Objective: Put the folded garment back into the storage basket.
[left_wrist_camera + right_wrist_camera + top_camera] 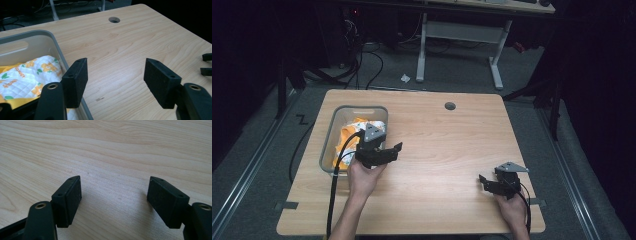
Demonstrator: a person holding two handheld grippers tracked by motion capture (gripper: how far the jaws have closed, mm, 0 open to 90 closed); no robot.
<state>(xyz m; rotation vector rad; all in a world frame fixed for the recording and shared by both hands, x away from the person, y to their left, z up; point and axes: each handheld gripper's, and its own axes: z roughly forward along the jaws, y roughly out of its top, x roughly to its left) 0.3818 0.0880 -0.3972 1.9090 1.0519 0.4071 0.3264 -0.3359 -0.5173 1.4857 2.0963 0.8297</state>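
Observation:
A grey plastic bin (328,150) stands on the left part of the wooden table (442,145). In it lies a quilted white cloth with an orange flower print (27,75), with orange fabric (347,134) beside it. My left gripper (396,151) hovers at the bin's right rim (60,52), open, with nothing between its jaws (116,80). The left jaw hangs over the rim and the right one over bare wood. My right gripper (483,183) is open and empty over bare wood (113,197) near the front right of the table.
A round cable hole (450,106) sits near the table's far edge (114,19). The other gripper's jaw tips (207,63) show at the right edge of the left gripper view. Beyond the table stand a white desk frame (459,45) and floor cables (362,65).

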